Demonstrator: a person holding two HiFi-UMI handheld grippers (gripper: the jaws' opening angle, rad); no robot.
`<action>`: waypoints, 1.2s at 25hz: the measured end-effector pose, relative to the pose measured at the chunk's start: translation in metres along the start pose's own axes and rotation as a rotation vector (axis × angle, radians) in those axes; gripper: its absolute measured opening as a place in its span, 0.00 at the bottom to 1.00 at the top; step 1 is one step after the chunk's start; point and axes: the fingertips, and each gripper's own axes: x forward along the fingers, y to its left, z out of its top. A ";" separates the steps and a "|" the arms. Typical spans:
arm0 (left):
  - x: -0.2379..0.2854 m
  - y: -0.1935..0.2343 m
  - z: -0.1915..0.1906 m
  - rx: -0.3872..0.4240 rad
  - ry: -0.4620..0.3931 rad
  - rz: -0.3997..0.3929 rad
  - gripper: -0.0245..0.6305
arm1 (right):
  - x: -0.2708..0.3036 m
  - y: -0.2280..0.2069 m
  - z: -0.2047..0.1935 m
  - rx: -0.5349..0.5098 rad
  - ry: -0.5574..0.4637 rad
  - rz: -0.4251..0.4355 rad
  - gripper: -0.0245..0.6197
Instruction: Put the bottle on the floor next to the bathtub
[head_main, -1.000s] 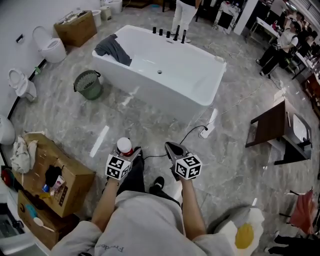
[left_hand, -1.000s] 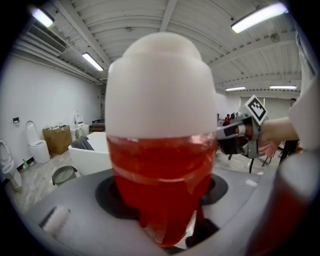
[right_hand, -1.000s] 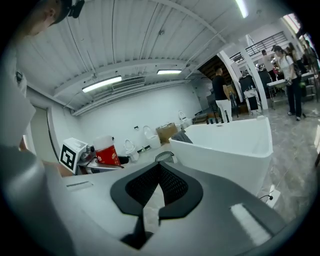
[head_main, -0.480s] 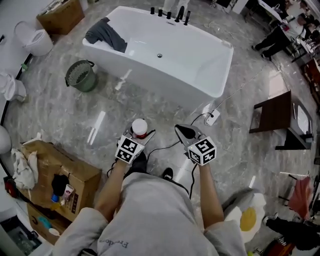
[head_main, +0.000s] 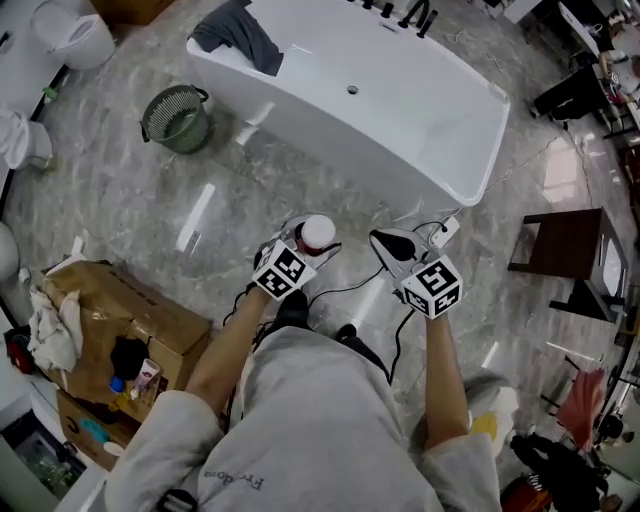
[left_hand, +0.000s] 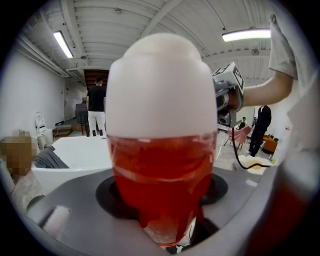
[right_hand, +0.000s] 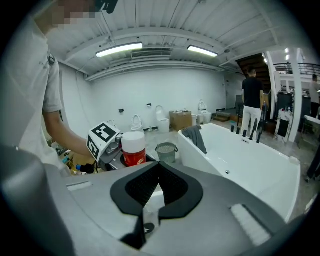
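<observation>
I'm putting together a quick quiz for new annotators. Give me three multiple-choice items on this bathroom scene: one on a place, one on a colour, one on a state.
1. Where is the green wastebasket?
A. on the floor beside the bathtub
B. inside the bathtub
C. on the bathtub's rim

2. The bottle has a cap that is:
A. blue
B. white
C. black

3. The right gripper is:
A. open, empty
B. shut on the bottle
C. shut, empty

Answers:
1 A, the head view shows it standing on the floor by the bathtub's side.
2 B, a white cap tops the red bottle.
3 C, its jaws meet with nothing between them; the left gripper holds the bottle.
</observation>
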 end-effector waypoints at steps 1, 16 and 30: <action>0.000 0.005 -0.002 0.000 0.007 -0.008 0.54 | 0.006 0.000 0.002 -0.008 0.012 0.010 0.04; 0.033 0.035 -0.011 0.129 0.074 -0.157 0.54 | 0.066 0.016 0.031 -0.422 0.245 0.349 0.30; 0.108 0.073 -0.012 0.180 0.167 -0.180 0.54 | 0.138 -0.040 -0.012 -0.871 0.566 0.648 0.50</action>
